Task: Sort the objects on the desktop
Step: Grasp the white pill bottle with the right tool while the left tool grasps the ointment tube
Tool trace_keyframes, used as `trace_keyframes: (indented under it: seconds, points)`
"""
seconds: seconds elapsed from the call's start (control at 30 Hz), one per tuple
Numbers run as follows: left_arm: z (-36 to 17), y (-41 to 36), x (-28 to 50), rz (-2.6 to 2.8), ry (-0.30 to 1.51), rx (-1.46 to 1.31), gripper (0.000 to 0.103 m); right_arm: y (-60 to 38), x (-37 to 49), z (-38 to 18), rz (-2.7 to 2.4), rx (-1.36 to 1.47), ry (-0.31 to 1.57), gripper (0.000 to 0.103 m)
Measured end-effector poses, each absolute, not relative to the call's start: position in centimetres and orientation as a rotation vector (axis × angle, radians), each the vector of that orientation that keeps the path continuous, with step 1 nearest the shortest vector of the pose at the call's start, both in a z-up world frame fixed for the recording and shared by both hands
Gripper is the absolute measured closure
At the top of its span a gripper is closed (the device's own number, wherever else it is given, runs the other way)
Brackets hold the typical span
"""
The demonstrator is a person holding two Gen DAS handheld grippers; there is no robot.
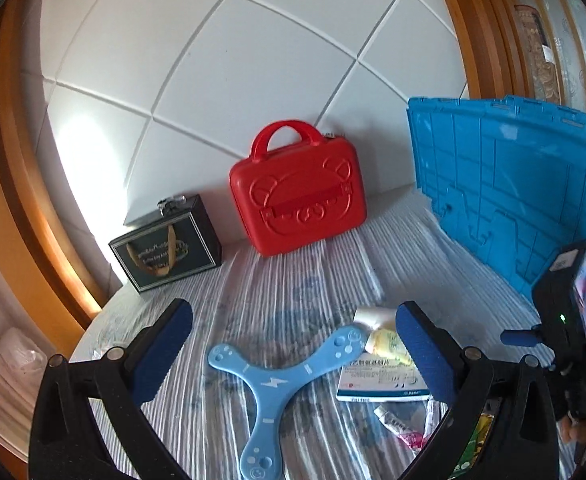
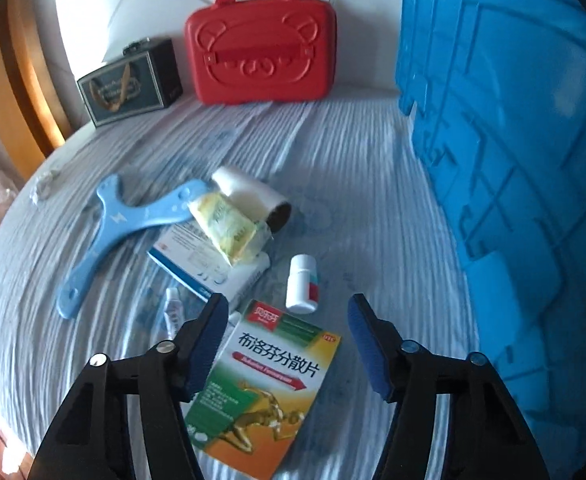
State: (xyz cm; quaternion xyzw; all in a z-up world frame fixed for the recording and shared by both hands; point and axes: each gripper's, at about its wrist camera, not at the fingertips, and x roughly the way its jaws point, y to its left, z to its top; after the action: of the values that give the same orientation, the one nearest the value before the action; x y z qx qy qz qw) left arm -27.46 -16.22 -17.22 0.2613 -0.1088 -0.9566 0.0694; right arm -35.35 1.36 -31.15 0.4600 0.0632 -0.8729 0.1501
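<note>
Looking along the left gripper (image 1: pixel 293 332), we find its two blue-padded fingers (image 1: pixel 165 340) spread wide and gripping nothing, hanging over a striped cloth (image 1: pixel 293 280) with a pale blue three-armed boomerang (image 1: pixel 269 380) lying between them. Just beside the right-hand finger sit a white roll (image 1: pixel 369 316), a yellow packet (image 1: pixel 387 344) and a white and blue medicine box (image 1: pixel 377 384), with a small tube (image 1: pixel 393 424) below the box. Against the tiled wall (image 1: pixel 253 60) stand a red case (image 1: pixel 297 196) with a bear face and a dark box (image 1: pixel 165 244), and a blue crate (image 1: pixel 513 188) rises at the right. At the far right edge we make out the other handheld tool (image 1: pixel 573 312). Turning to the right wrist view, we see the right gripper (image 2: pixel 289 340) with its jaws partly spread, no pad pressing on anything; a green and orange medicine box (image 2: pixel 261 392) lies on the cloth between and beneath the fingers, its left edge running under the left finger (image 2: pixel 205 348), though motion blur leaves us unsure whether that pad touches it. A white pill bottle (image 2: pixel 303 284) lies just beyond the box, apart from both fingers. Farther off lie the white and blue box, the yellow packet atop it, the roll and the boomerang, with the red case and dark box at the wall and the crate filling the right.
</note>
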Motion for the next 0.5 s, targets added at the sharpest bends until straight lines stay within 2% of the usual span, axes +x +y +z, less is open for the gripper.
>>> trace_keyframes:
  seconds: [0.2,0.33,0.5]
  points:
    - [-22.3,-16.6,-28.8,-2.940,-0.288,0.947,0.000,1.7,-39.7,-36.5,-2.421,1.489,0.141,0.058]
    - [-26.1,-15.4,-28.5,-3.016,-0.314,1.091,0.000,1.6,-41.1,-38.5,-2.363,1.565,0.144,0.075]
    - [-31.7,-14.3,-29.4,-2.965,-0.296,1.289,0.001,1.3,-41.2,-38.4,-2.380,1.543,0.211,0.076]
